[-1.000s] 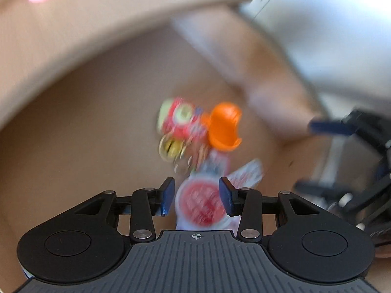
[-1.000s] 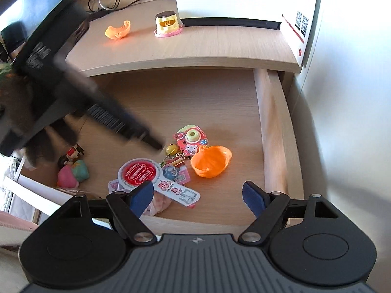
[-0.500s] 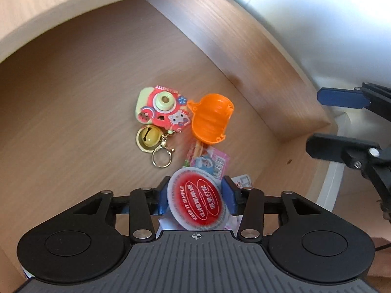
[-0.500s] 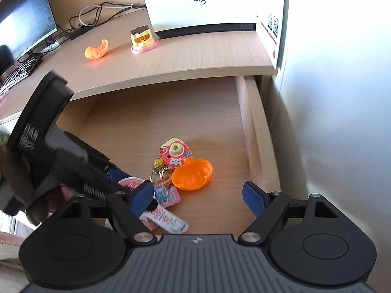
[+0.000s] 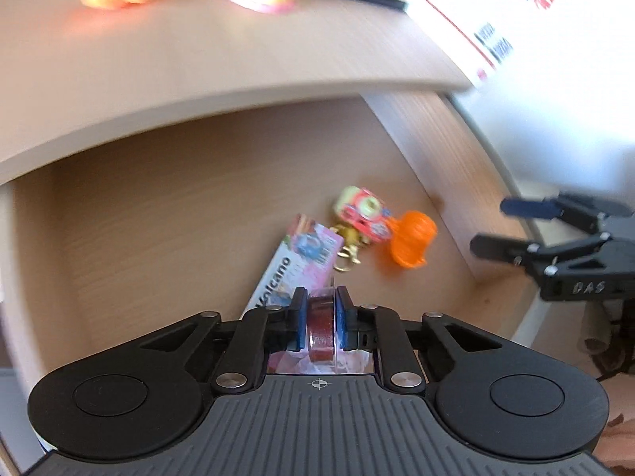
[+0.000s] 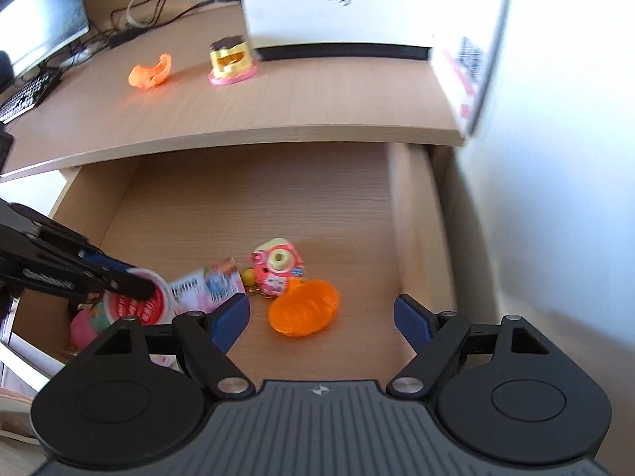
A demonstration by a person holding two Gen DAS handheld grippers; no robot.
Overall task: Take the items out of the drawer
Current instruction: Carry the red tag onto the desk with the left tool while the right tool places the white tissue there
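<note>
The left gripper (image 5: 321, 319) is clamped edge-on around a red-labelled round disc (image 5: 320, 327), its writing unreadable, above the open wooden drawer (image 6: 408, 230). Below it lies a packet (image 5: 295, 261) reading "Volcano", beside a pink toy camera (image 6: 278, 263) and an orange pumpkin shell (image 6: 303, 307). The right gripper (image 6: 321, 317) hangs wide apart and empty beyond the pumpkin, under a white "aigo" box (image 6: 337, 4) on the desk (image 6: 278, 103).

Legible on packet (image 5: 295, 265) in drawer: "Volcano". On right gripper (image 5: 492, 226) body: "DAS". White box (image 6: 357, 0) logo too blurred to read.
</note>
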